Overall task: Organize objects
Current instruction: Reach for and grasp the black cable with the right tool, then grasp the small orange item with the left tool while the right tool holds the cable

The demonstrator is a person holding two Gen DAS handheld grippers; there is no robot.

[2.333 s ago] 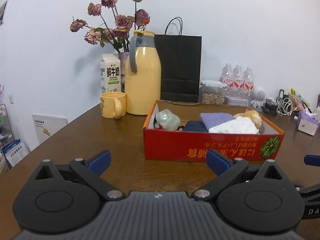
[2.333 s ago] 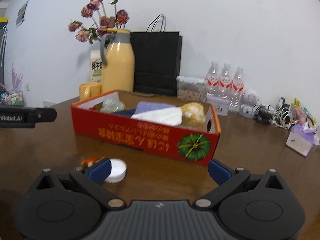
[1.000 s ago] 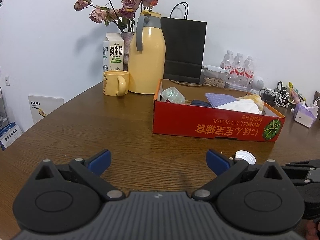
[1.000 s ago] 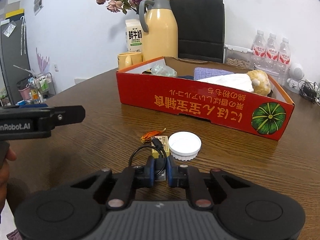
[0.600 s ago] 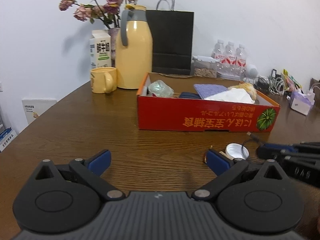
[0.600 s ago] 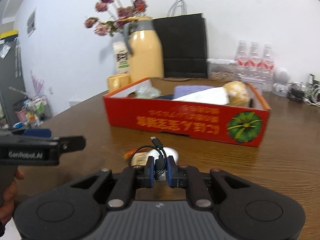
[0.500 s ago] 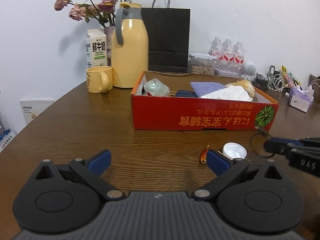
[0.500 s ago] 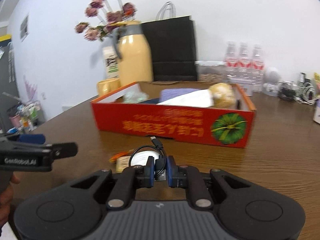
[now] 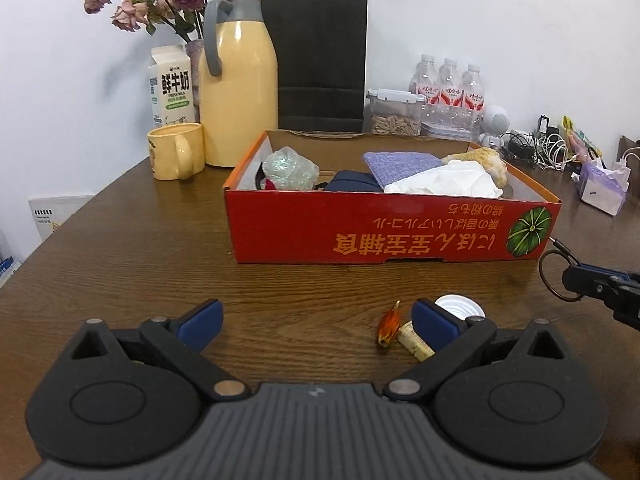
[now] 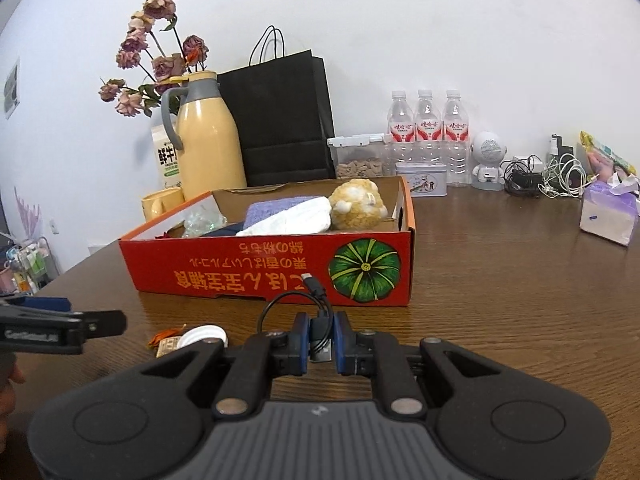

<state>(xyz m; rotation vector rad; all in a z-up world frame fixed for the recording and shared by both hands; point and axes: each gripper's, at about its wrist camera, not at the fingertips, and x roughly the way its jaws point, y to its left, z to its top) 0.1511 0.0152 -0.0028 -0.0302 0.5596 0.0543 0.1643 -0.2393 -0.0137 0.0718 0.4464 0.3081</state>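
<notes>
My right gripper (image 10: 321, 334) is shut on a short black USB cable (image 10: 316, 308), whose loop and plug stick up in front of the red cardboard box (image 10: 256, 276). The same cable (image 9: 554, 270) and right gripper (image 9: 570, 278) show at the right edge of the left wrist view. My left gripper (image 9: 316, 320) stands open above the table with nothing between its fingers. Near its right finger lie a white lid (image 9: 460, 308), an orange wrapper (image 9: 389, 326) and a small tan piece (image 9: 416, 341). The box (image 9: 392, 236) holds a plush toy (image 10: 358, 204), cloths and a crumpled bag.
Behind the box stand a yellow jug (image 9: 236, 96), mug (image 9: 176, 152), milk carton (image 9: 172, 88), dried flowers and a black paper bag (image 9: 320, 60). Water bottles (image 10: 424, 136), a food container, a tin, a small white robot figure, cables and a tissue pack (image 10: 608, 216) lie at the right.
The right gripper has lifted the cable off the table and carried it right, toward the box's right end. The left gripper has shifted sideways, still open. Lid and wrapper stay put.
</notes>
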